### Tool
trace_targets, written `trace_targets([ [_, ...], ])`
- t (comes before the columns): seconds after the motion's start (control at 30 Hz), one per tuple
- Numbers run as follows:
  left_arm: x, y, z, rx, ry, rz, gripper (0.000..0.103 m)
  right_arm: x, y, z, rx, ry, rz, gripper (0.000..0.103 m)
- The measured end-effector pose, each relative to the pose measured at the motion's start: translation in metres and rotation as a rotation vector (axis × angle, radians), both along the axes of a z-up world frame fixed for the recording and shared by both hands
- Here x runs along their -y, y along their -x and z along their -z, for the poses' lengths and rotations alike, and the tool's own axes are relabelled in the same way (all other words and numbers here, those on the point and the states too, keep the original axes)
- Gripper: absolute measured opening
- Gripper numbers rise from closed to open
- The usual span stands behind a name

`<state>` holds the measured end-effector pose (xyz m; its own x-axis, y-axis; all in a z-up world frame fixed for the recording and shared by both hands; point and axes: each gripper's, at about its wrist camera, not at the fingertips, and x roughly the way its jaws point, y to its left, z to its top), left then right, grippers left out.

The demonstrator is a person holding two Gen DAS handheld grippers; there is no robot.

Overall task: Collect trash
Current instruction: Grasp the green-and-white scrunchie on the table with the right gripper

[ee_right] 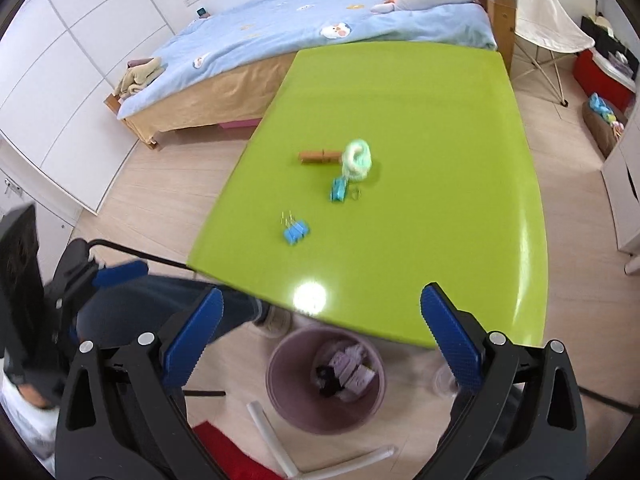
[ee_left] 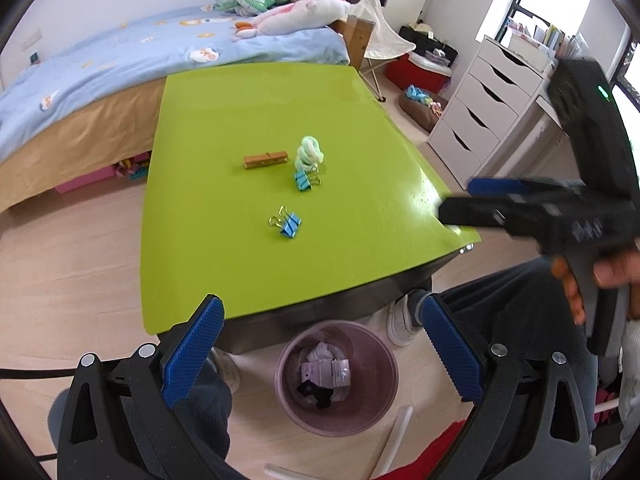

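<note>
Here, both claws spread, left claw over bin, table edge just beyond

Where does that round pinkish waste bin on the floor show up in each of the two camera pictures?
Left wrist view: the round pinkish waste bin sits bottom centre, on the floor between the open left gripper fingers.
Right wrist view: the bin sits bottom centre again, between the open right gripper fingers.
Shared landmark: the glossy green table, its near edge just above the bin.
</note>
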<state>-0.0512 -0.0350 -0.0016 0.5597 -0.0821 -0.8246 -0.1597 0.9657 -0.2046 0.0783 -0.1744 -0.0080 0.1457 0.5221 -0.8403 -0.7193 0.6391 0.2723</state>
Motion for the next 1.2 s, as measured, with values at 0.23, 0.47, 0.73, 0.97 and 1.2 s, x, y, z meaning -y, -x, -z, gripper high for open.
trace_targets([
  [0.23,-0.002,-0.004,0.002,0.001,0.001,-0.007,0.095,-0.041,-0.042,0.005,-0.014,0.038,-0.005,0.098],
  [0.47,-0.005,-0.006,0.004,-0.008,0.005,-0.011,0.095,-0.074,-0.088,0.023,-0.079,0.079,0.026,0.097],
  [0.73,-0.009,-0.009,0.009,-0.023,0.011,-0.017,0.095,-0.105,-0.127,0.053,-0.159,0.131,0.047,0.097],
  [0.97,-0.013,-0.012,0.016,-0.04,0.023,-0.019,0.095,-0.12,-0.136,0.077,-0.198,0.165,0.039,0.075],
  [1.2,-0.014,-0.017,0.022,-0.056,0.031,-0.021,0.095,-0.13,-0.142,0.093,-0.227,0.176,0.038,0.058],
])
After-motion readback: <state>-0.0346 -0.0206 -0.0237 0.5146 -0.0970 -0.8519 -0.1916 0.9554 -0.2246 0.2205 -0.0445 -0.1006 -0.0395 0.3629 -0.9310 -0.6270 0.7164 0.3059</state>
